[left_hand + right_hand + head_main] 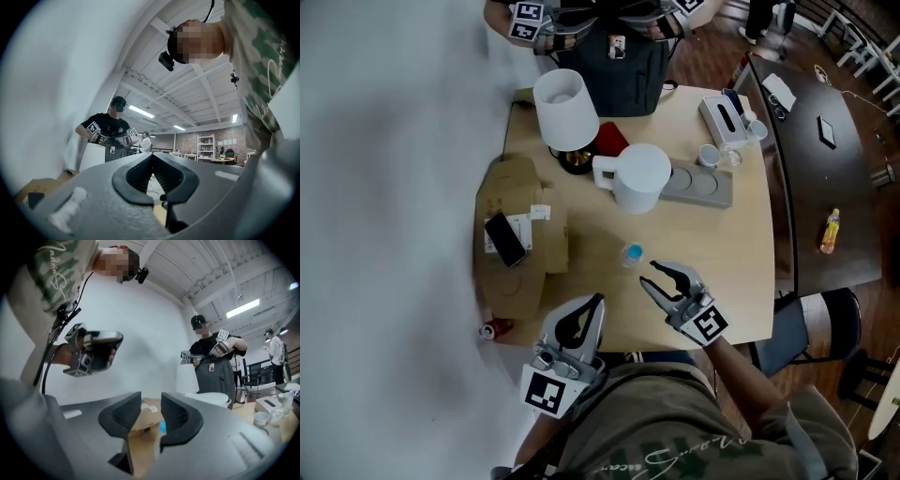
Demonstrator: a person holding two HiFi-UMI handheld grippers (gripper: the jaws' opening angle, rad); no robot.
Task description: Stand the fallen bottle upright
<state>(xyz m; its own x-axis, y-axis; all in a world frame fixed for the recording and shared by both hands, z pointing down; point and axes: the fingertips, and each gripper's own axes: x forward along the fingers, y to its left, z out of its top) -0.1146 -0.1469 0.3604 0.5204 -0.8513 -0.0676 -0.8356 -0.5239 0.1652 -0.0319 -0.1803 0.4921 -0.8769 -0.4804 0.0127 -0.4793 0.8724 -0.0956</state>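
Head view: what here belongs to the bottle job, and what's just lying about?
Job: blue-capped bottle, right tool, left tool.
Lying about: lamp, white jug, cardboard box, phone, red can.

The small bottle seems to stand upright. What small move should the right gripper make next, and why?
Probably draw the right gripper back from the bottle. It appears upright, blue cap on top, and the jaws stand apart with nothing between them, so only an accidental knock is left to avoid.
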